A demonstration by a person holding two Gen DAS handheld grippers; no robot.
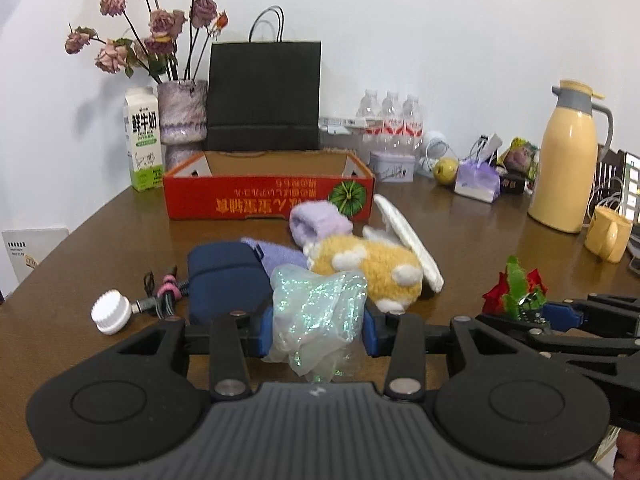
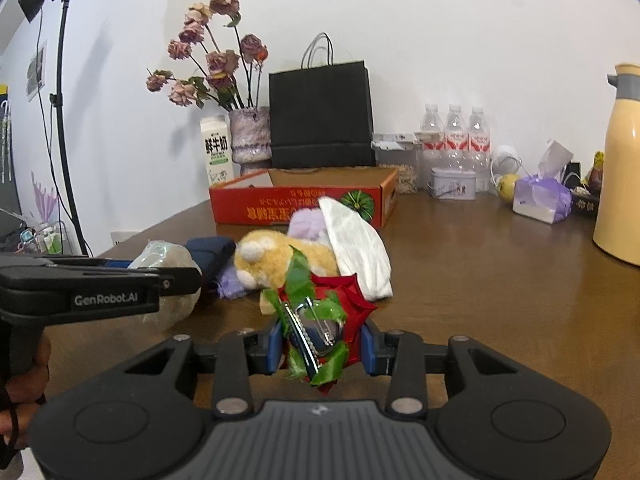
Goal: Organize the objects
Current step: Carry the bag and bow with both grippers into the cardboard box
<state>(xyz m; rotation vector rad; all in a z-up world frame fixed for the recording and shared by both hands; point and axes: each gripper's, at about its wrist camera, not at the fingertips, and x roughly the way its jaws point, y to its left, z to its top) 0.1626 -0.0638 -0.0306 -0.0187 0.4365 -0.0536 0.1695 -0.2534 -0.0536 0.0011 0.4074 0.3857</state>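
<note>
Left wrist: left gripper (image 1: 318, 330) clamps the iridescent pouch (image 1: 318, 312); right gripper (image 2: 320, 346) grips a red-green hair clip (image 2: 320, 328). Next, I judge, both go into the red box (image 1: 268, 196).

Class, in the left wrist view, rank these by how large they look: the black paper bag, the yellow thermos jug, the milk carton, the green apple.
1. black paper bag
2. yellow thermos jug
3. milk carton
4. green apple

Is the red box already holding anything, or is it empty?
Cannot tell. The red box is open on top, but its front wall hides the floor in both views.
</note>
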